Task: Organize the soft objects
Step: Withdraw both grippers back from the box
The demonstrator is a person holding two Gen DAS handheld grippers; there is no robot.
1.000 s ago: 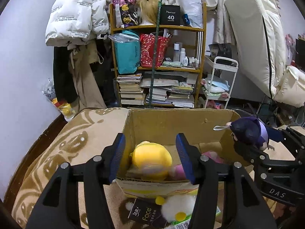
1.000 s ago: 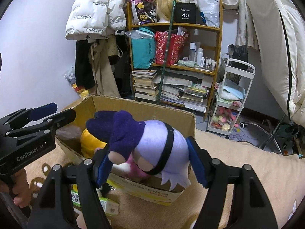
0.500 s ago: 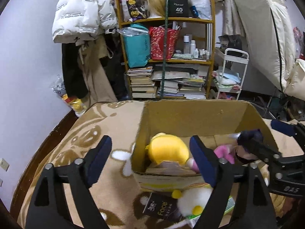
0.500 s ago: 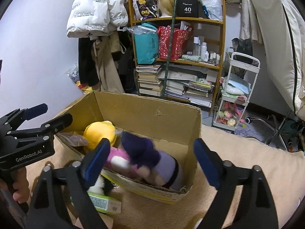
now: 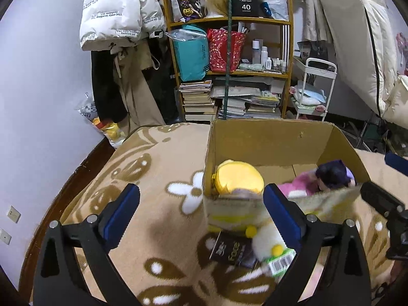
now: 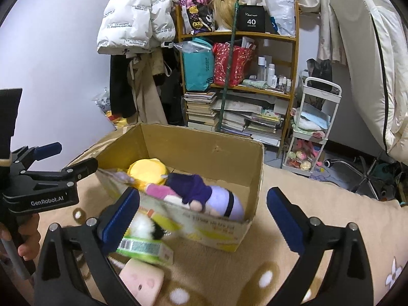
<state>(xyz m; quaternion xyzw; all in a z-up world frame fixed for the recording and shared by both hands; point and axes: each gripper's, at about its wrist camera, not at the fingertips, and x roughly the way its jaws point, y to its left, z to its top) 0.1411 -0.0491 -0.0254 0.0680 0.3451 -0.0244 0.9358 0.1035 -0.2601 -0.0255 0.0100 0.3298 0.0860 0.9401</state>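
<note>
— Where's the purple plush doll (image 6: 204, 196)?

— Lying in the cardboard box (image 6: 255, 178) on the patterned blanket (image 5: 158, 178), beside the yellow plush (image 6: 148, 170) and a pink plush (image 6: 160, 191).

— And the claws?

— The right claw (image 6: 202, 219) is spread wide with nothing in it, near the box's front wall. The left claw (image 5: 201, 214) gapes too, empty. A white plush (image 5: 267, 239) and a green carton (image 6: 142, 248) lie just outside the box.
</note>
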